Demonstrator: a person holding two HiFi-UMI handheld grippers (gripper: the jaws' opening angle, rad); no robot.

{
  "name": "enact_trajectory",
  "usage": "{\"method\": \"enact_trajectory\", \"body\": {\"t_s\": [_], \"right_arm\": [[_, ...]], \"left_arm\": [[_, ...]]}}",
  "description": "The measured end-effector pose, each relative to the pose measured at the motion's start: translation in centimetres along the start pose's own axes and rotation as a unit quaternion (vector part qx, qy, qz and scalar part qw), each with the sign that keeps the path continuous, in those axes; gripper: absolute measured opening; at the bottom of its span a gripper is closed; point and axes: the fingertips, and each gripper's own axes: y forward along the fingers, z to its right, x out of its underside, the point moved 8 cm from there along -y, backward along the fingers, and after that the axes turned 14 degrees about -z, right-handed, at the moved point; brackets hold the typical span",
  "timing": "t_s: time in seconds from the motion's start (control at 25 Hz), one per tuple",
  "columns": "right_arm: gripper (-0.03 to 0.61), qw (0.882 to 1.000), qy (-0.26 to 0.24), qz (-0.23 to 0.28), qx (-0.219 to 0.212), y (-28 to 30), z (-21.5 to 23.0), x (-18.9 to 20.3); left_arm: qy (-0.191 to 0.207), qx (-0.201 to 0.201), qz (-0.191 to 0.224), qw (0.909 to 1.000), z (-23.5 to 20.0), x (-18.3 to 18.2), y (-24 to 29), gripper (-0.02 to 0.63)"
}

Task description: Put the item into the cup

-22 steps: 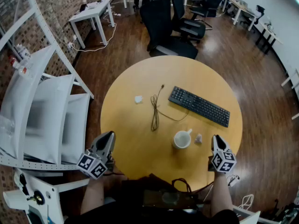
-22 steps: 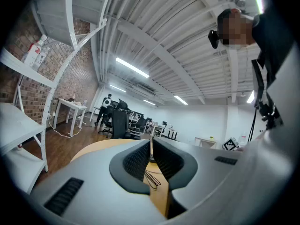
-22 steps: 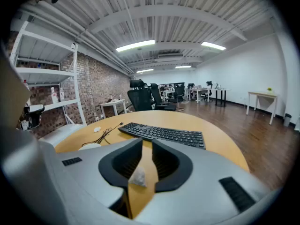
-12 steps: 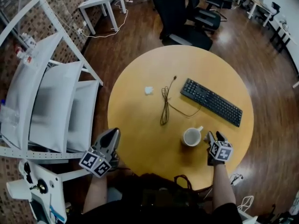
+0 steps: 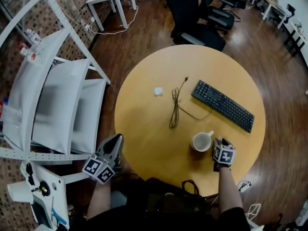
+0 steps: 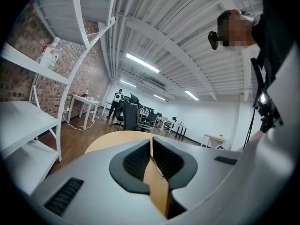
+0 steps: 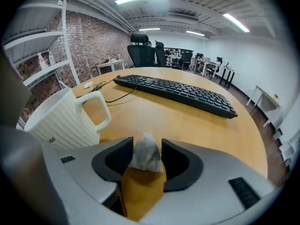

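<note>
A white ribbed cup (image 5: 200, 141) with a handle stands upright on the round wooden table (image 5: 144, 124). In the right gripper view the cup (image 7: 61, 118) is close on the left. A small pyramid tea bag (image 7: 146, 156) rests on the table between the jaws of my right gripper (image 7: 146, 144), which stand wide and do not clamp it. Seen from the head view, the right gripper (image 5: 222, 142) sits just right of the cup and hides the bag. My left gripper (image 5: 116, 137) hovers at the table's near left edge, its jaws together and empty (image 6: 151, 142).
A black keyboard (image 5: 223, 105) lies beyond the cup, its cable (image 5: 174, 110) looped at mid-table. A small white scrap (image 5: 158, 91) lies further left. A white shelf rack (image 5: 53, 100) stands left of the table and office chairs (image 5: 192, 8) behind it.
My right gripper has moved forward along the table, coming up beside the cup and over the tea bag, which was visible in front of it before. The left gripper has held its place.
</note>
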Motion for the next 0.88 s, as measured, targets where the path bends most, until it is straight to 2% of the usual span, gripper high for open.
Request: {"method": "enact_trajectory", "body": {"t_s": [0.08,0.24,0.48,0.64,0.88], "right_arm": [[0.152,1.000,0.001,-0.007,-0.005,-0.2,0.1,0.2],[0.135,1.000,0.014,0.000,-0.022,-1.2,0.1,1.2],[0.130,0.993,0.033,0.102,-0.047,-6.3,0.6,0.0],[0.130,0.981,0.032,0.176,-0.076,-10.6,-0.2,-1.7],[0.130,0.953,-0.049,0.276,-0.118,-17.0,-3.6,-3.3]], "left_arm": [[0.003,0.009,0.000,1.0000,0.2,-0.3,0.6,0.017],[0.014,0.029,0.004,0.9995,0.7,-1.1,1.5,0.017],[0.025,0.049,0.006,0.9984,0.9,-1.8,2.1,0.017],[0.029,0.060,0.012,0.9977,1.0,-2.1,2.2,0.017],[0.038,0.085,0.026,0.9953,2.2,-2.6,2.4,0.017]]}}
